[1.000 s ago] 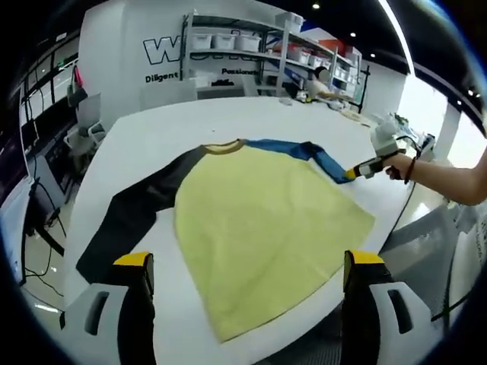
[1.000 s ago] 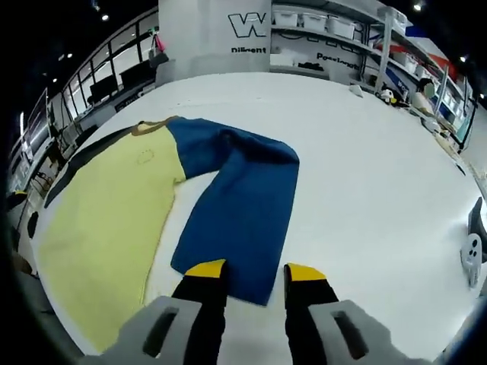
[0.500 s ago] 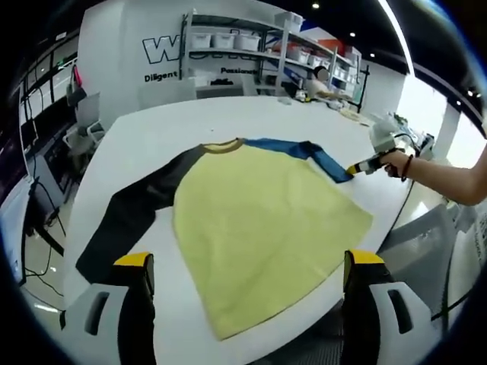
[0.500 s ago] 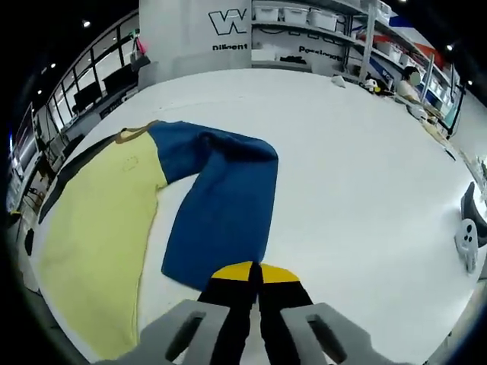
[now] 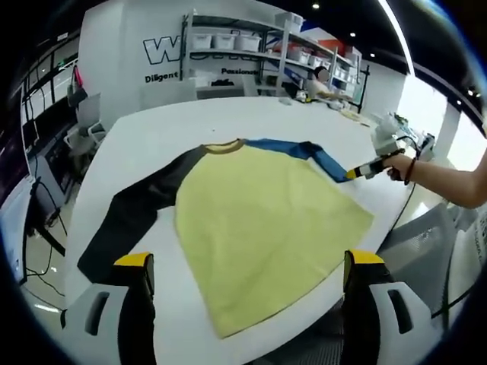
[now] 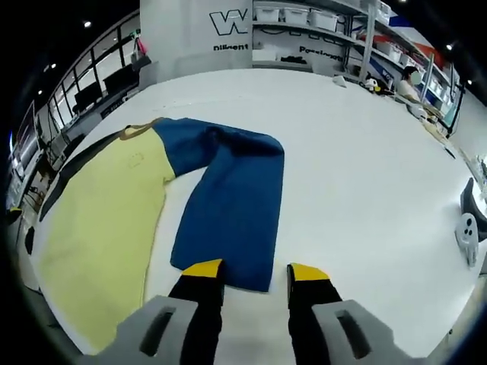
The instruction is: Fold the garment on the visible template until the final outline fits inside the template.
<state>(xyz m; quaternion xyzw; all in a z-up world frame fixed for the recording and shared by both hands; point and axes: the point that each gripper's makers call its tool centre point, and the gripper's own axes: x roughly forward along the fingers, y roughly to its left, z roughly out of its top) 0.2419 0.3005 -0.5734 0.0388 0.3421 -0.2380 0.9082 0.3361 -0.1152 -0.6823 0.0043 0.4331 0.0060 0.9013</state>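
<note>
Right gripper view: my right gripper (image 6: 247, 271) stands apart at the blue sleeve (image 6: 232, 209) cuff, shirt (image 5: 262, 220) flat on the table (image 6: 365, 160) — left gripper (image 5: 247, 262) also apart. Next I pinch the cuff and fold inward.

Right claw (image 6: 247, 272) open again, blue sleeve (image 6: 228, 205) apparently released.
</note>
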